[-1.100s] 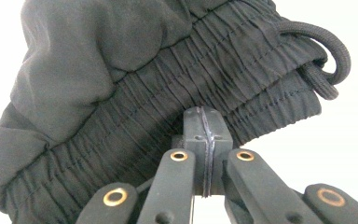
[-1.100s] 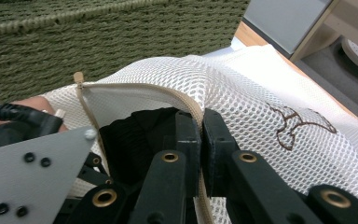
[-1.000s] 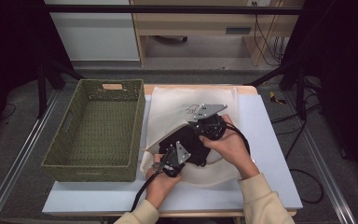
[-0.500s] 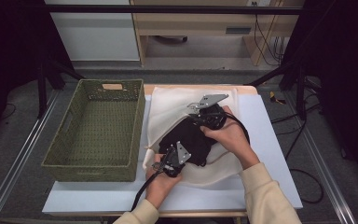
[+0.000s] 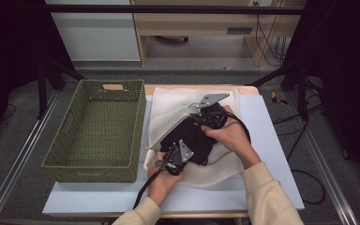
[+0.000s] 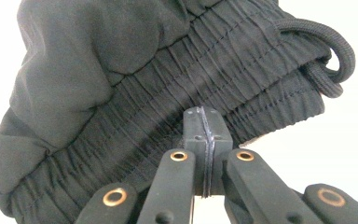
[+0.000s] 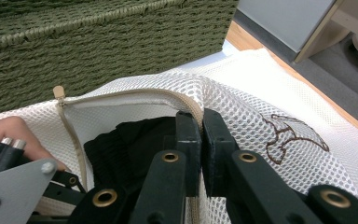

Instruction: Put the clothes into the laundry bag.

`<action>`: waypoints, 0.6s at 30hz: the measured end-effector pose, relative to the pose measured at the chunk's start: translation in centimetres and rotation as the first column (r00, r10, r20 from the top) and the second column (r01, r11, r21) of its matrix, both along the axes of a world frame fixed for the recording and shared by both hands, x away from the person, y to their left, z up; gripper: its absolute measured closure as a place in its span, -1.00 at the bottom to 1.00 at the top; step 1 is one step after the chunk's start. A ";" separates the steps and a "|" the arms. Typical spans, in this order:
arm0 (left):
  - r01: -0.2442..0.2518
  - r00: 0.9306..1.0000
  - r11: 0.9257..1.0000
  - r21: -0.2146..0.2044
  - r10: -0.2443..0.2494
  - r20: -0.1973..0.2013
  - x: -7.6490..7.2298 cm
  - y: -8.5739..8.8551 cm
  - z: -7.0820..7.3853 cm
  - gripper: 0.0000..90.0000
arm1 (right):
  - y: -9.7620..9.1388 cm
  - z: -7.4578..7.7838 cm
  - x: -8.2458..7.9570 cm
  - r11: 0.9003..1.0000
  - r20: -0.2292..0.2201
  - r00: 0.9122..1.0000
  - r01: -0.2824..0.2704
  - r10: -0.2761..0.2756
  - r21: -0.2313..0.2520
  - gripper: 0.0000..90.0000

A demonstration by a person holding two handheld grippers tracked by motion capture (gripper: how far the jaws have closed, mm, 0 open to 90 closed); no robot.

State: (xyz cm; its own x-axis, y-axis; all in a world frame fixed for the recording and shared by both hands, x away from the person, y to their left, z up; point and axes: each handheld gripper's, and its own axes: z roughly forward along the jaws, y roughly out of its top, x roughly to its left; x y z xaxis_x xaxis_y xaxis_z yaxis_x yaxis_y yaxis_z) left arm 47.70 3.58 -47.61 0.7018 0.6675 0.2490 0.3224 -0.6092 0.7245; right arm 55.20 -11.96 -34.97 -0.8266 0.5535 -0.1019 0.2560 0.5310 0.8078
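Closest to the person, the left gripper [image 5: 168, 161] sits at the near edge of the white mesh laundry bag [image 5: 168, 108]. Its jaws are pinched right together on the elastic waistband of the black shorts [image 6: 135, 88], as far as I can tell, and the drawstring [image 6: 328, 51] loops out to one side. That hand hasn't really budged over the last second.

A bit further out, the right gripper [image 5: 205, 116] is the one that changed. It sat lower and nearer the middle of the bag a second ago; now it's shifted up and away from the person, toward the far side. Its jaws are clamped on the zipper edge [image 7: 135, 94] of the bag, holding the mouth up. In the right gripper view the shorts are bunched just inside that opening, partly in, partly out.

My read: pulling the rim back like that opens the mouth wider, so the shorts have room to slide in properly. Looks like the stuffing step is about halfway.

Off to the left, the green woven basket [image 5: 70, 129] sits empty on the table [image 5: 272, 140], just beside the bag. Probably where the bag ends up.
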 end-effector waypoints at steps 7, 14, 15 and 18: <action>-0.012 1.000 1.000 -0.005 0.012 0.004 0.5 -0.3 -0.1 1.00 | 0.0 0.0 0.0 1.000 0.000 1.000 -0.001 0.001 0.000 0.93; -0.019 1.000 1.000 -0.005 0.019 0.010 0.8 -0.5 -0.1 1.00 | 0.0 0.2 0.1 1.000 -0.002 1.000 0.005 -0.005 -0.002 0.93; -0.016 1.000 1.000 0.003 0.016 0.009 0.8 -0.5 0.0 1.00 | 0.0 0.3 0.1 1.000 -0.002 1.000 0.007 -0.007 -0.002 0.93; -0.018 1.000 1.000 0.003 0.018 0.008 0.8 -0.6 0.0 1.00 | -0.1 0.5 0.3 1.000 -0.002 1.000 0.013 -0.013 -0.001 0.93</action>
State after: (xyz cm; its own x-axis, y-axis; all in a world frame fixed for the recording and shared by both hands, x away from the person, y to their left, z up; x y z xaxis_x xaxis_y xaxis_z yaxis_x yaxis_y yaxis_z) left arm 48.55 2.97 -47.64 0.6879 0.6788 0.2571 0.3270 -0.6060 0.7252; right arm 55.51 -12.03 -34.51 -0.8196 0.5640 -0.1009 0.2644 0.5285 0.8067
